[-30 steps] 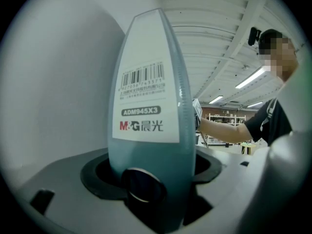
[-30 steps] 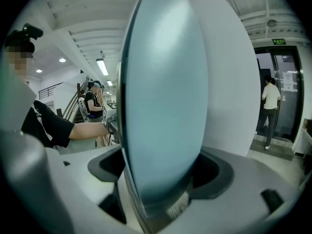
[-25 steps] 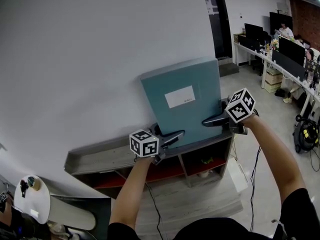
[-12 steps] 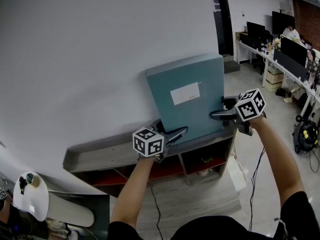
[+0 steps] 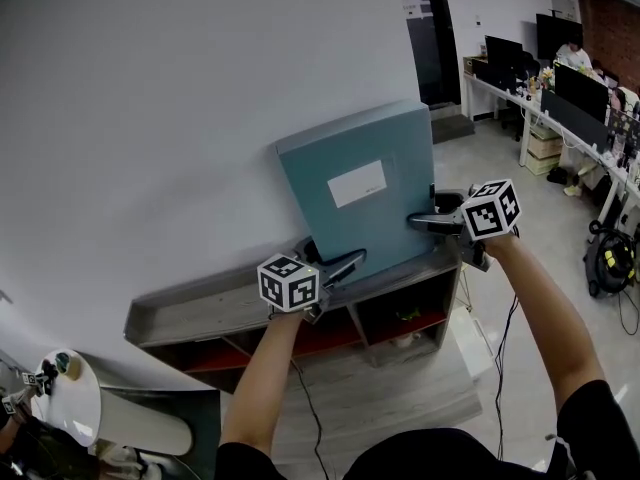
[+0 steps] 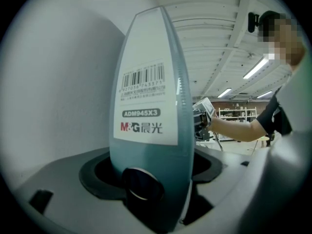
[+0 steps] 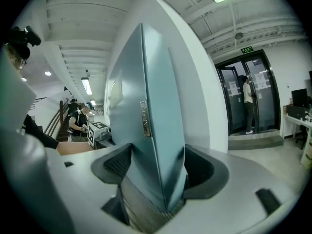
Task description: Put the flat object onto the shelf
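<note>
A flat teal file box [image 5: 355, 203] with a white label stands upright on the grey shelf top [image 5: 200, 313], its back to the white wall. My left gripper [image 5: 345, 265] is shut on the box's lower left corner; the labelled spine [image 6: 146, 130] fills the gap between its jaws [image 6: 151, 179]. My right gripper [image 5: 425, 218] straddles the box's right edge at mid height. In the right gripper view that edge [image 7: 146, 130] stands between the jaws [image 7: 156, 179], which are closing, and a small gap still shows at the left pad.
The low shelf unit has open compartments with red boards [image 5: 330, 343] below. A round white table [image 5: 65, 403] sits at the lower left. Desks with monitors [image 5: 560, 93] line the right side, a dark doorway [image 5: 420, 38] is behind, and cables [image 5: 505, 368] trail on the floor.
My right gripper has slid a little up the box's right edge. The box stays upright on the shelf top, and my left gripper keeps its hold at the lower corner.
</note>
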A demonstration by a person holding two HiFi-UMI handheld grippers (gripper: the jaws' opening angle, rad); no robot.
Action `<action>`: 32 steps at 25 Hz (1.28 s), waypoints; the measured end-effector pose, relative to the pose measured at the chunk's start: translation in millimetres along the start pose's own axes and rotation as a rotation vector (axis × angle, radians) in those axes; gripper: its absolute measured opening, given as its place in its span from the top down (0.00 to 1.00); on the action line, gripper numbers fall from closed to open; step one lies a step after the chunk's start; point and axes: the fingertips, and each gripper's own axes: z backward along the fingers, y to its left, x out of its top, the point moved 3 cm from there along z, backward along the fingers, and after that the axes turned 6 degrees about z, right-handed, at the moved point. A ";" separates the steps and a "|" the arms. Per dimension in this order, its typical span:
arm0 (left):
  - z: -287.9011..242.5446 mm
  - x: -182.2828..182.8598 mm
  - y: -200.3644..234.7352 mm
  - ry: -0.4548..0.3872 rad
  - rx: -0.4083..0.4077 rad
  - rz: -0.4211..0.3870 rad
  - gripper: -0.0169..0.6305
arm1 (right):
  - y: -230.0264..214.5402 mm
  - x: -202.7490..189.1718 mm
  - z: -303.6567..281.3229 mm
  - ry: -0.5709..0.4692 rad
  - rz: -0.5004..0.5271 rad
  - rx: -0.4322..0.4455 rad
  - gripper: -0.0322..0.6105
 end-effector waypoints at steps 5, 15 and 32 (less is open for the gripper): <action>7.1 2.2 -0.8 -0.005 0.038 0.000 0.43 | 2.0 3.3 -0.1 0.007 0.018 -0.016 0.42; 57.1 5.5 0.8 -0.095 0.129 0.042 0.43 | 3.5 3.0 3.7 0.023 0.029 -0.032 0.38; 72.2 17.5 -12.3 -0.205 0.182 0.096 0.68 | 10.7 -0.5 11.5 0.032 0.036 -0.053 0.51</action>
